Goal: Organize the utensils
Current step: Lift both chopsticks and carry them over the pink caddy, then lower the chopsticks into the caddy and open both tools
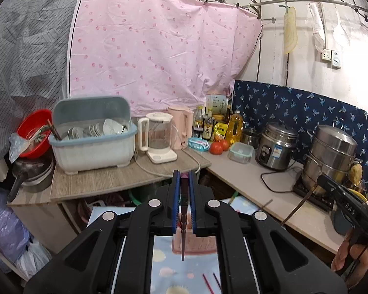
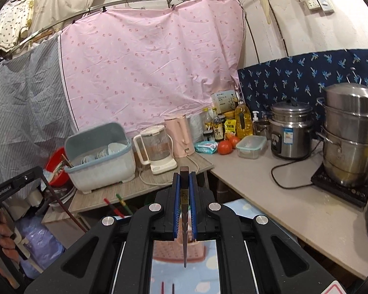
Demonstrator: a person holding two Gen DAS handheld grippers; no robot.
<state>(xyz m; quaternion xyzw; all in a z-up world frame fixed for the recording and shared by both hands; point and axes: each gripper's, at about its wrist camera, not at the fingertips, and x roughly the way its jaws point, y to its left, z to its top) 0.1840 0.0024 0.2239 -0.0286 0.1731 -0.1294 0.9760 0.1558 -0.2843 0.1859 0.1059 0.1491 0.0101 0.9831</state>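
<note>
My left gripper (image 1: 184, 178) is shut on a dark chopstick (image 1: 183, 240) that hangs down between the blue pads, its tip over a pink slotted basket (image 1: 193, 245). My right gripper (image 2: 184, 178) is shut on a dark brown chopstick (image 2: 184, 235) that hangs down over the same pink basket (image 2: 176, 250). Loose chopsticks (image 1: 209, 281) lie on the blue patterned cloth below; they also show in the right wrist view (image 2: 168, 287). The right gripper shows at the right edge of the left wrist view (image 1: 341, 193), its chopstick (image 1: 296, 207) pointing down. The left gripper shows at the left of the right wrist view (image 2: 17, 186).
A blue dish rack (image 1: 93, 142) with bowls and chopsticks stands on the wooden side table (image 1: 105, 183), beside a red bowl (image 1: 34, 132), a glass kettle (image 1: 158, 139) and a pink kettle (image 1: 181, 127). Bottles, tomatoes (image 1: 218, 147), a rice cooker (image 1: 276, 149) and a steel steamer pot (image 1: 328, 156) stand on the counter.
</note>
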